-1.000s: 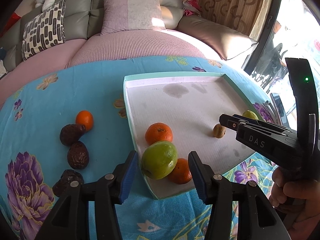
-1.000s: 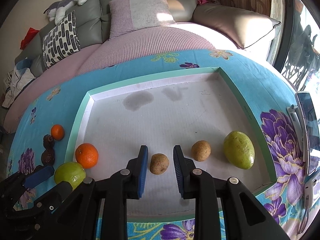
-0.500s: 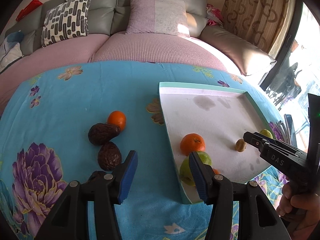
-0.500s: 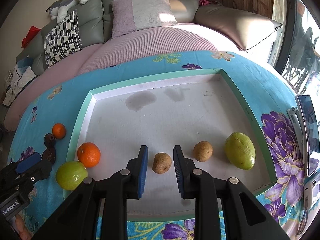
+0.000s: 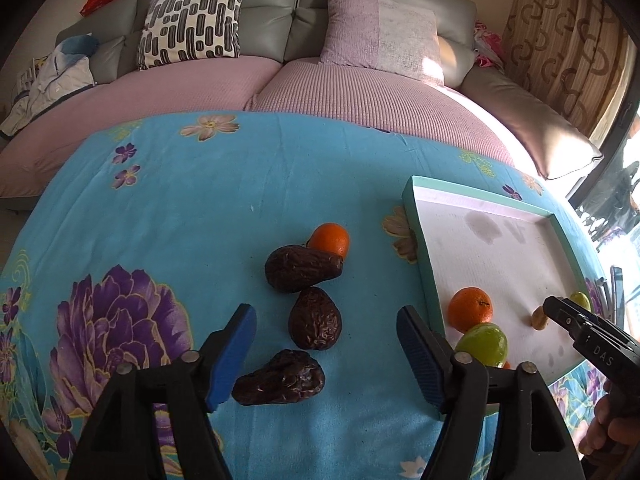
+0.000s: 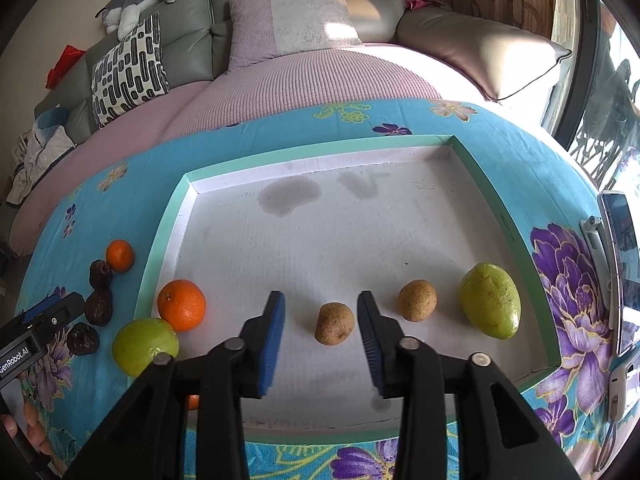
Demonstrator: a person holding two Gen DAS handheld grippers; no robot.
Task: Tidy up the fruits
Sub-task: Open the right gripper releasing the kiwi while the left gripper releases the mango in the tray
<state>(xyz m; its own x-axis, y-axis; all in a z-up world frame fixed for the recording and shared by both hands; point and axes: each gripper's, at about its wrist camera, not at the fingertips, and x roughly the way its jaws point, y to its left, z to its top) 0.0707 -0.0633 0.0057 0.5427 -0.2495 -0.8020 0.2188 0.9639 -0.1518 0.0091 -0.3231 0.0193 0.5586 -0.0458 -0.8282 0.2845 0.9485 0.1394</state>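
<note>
Hovering left gripper (image 5: 326, 354) fingers spread over wrinkled dark fruits (image 5: 315, 319), right gripper (image 6: 321, 332) fingers spread around brown fruit (image 6: 334, 323) in tray (image 6: 496, 188)

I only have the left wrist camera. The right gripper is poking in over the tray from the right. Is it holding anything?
Observer: No. The right gripper is open, with one finger on each side of a small brown fruit on the tray. Neither finger touches it.
Operator: I see just one brown fruit in there. Is that all?
Observer: There are two. A second brown fruit lies to the right of the first, apart from it.
Operator: And the green bit behind the gripper?
Observer: That is a large oval green fruit, lying near the tray's right wall.
</note>
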